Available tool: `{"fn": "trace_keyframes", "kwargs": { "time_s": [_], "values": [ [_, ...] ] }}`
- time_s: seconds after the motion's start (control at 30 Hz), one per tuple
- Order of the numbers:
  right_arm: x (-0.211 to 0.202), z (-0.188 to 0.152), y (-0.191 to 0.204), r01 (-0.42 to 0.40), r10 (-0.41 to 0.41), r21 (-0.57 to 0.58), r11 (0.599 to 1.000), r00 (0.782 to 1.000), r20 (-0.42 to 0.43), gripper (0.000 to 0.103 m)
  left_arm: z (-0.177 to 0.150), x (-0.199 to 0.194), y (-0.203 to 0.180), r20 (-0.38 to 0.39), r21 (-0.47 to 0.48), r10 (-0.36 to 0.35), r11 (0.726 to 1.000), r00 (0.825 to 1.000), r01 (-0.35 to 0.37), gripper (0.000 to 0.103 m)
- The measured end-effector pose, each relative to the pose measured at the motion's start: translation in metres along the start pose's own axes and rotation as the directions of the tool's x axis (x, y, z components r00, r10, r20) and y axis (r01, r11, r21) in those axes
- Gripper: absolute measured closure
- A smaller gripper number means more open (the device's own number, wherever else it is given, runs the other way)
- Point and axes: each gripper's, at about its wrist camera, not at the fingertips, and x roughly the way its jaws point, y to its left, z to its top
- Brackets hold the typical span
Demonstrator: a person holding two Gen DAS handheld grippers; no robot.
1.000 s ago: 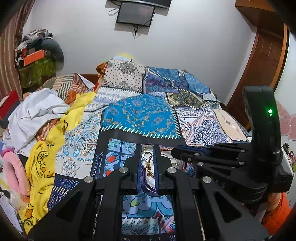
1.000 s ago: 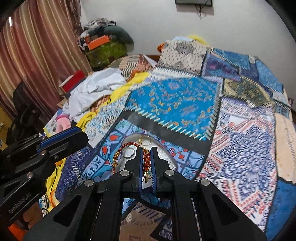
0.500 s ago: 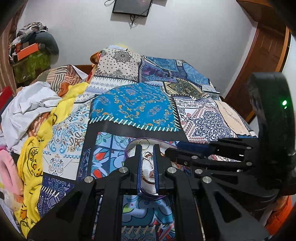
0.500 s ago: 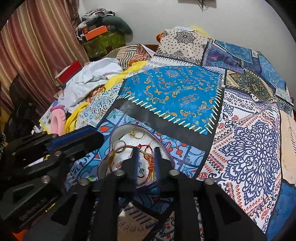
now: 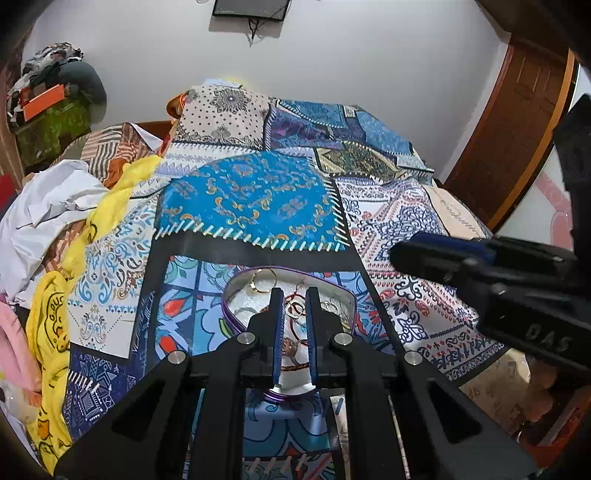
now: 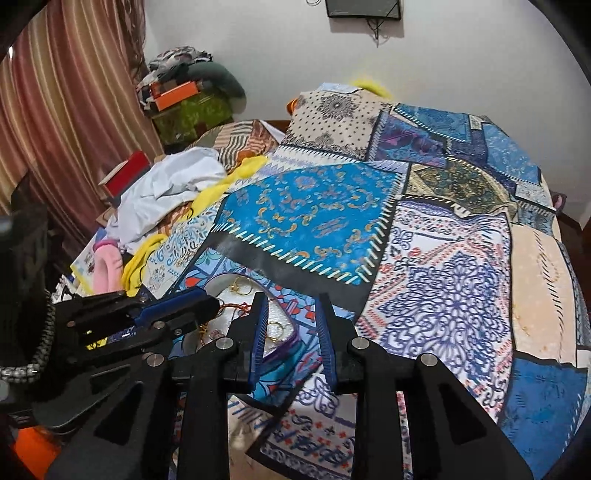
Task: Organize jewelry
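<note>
A purple-rimmed white jewelry tray (image 5: 236,288) lies on the patchwork bedspread, holding gold rings (image 5: 263,280) and a red-gold beaded necklace (image 5: 295,365). My left gripper (image 5: 294,295) hovers just over the tray, its fingers slightly apart around small rings, gripping nothing I can see. My right gripper (image 6: 290,299) is open and empty, just right of the tray (image 6: 284,332). The left gripper (image 6: 177,306) shows at the left of the right wrist view, over the tray; the right gripper shows at the right edge of the left wrist view (image 5: 424,251).
The patchwork bedspread (image 6: 443,258) covers the bed. Clothes lie in a heap on the left: white cloth (image 5: 48,206), yellow garment (image 5: 48,325). A wooden door (image 5: 517,129) stands at the right, a curtain (image 6: 55,110) at the left, a wall screen (image 5: 251,9) behind.
My right gripper has let the red-gold necklace go into the tray, opened, and moved right. My left gripper has lowered over the tray and parted slightly.
</note>
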Motion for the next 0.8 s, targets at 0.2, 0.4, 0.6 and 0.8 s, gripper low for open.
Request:
{"fn": "trace_keyframes", "kwargs": {
  "time_s": [0.2,0.4,0.6,0.8],
  "values": [
    [-0.007,-0.001,0.000,-0.002,0.002,0.002,1.000,1.000,0.012,0.079,-0.001,-0.004,-0.003,-0.004,0.004,0.017,1.000,1.000,-0.017,0.093],
    [-0.027,-0.001,0.009,-0.010,0.011,-0.015,1.000,0.999,0.051,0.079,0.005,-0.029,-0.005,0.036,0.001,0.032,0.999,0.999,-0.032,0.092],
    [-0.069,0.004,0.022,-0.003,0.009,-0.040,0.999,0.989,0.148,0.079,0.014,-0.086,-0.016,0.163,0.007,0.059,0.998,0.985,-0.061,0.090],
    [-0.140,0.002,0.041,0.020,0.003,-0.065,0.998,0.943,0.332,0.079,0.018,-0.161,-0.035,0.351,0.029,0.094,0.993,0.932,-0.111,0.073]
  ]
}}
